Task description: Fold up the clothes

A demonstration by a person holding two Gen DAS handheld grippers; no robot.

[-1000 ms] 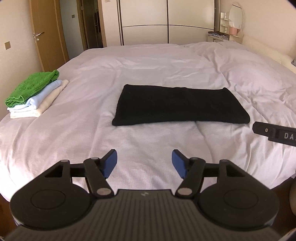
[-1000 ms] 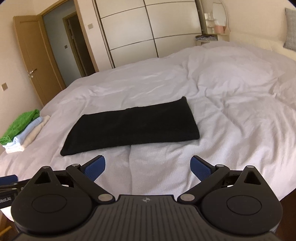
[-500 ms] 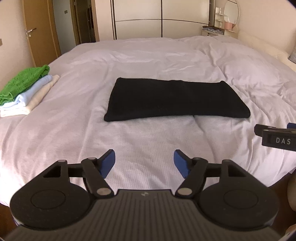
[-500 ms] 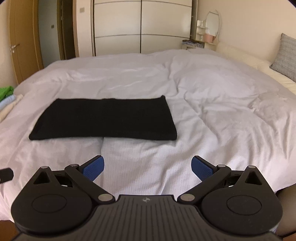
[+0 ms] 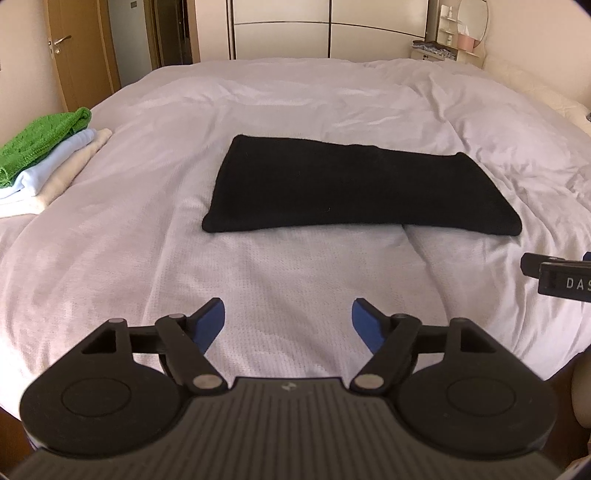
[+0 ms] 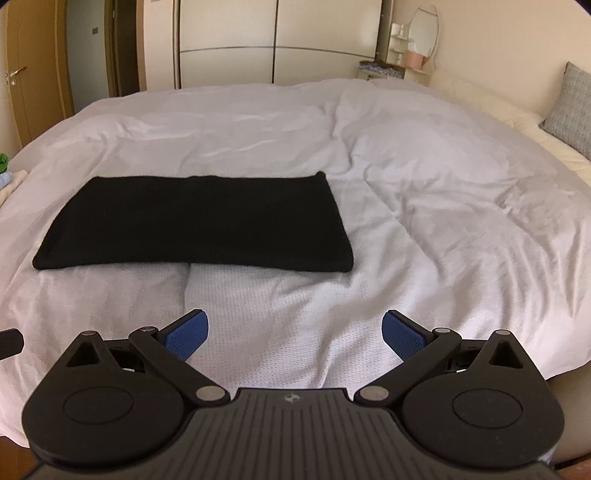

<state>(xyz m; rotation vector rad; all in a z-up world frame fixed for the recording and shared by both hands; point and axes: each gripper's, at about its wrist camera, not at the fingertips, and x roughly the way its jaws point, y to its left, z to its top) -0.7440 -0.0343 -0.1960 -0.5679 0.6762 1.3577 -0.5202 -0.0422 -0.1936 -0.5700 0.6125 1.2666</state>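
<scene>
A black garment lies folded into a long flat rectangle on the white bed cover; in the right wrist view the black garment sits to the left of centre. My left gripper hovers over the near part of the bed, short of the garment's near edge; its jaws are opening and nothing is between them. My right gripper is open and empty, also short of the near edge, towards the garment's right end. Part of the right gripper's body shows at the right edge of the left wrist view.
A stack of folded clothes, green on top of pale blue and cream, rests at the bed's left edge. A grey pillow lies at the far right. Wardrobe doors, a wooden door and a small shelf with a mirror stand behind.
Both grippers have come lower and closer to the bed, and the garment looks larger. The right view has swung and levelled out. The left jaws stand slightly wider.
</scene>
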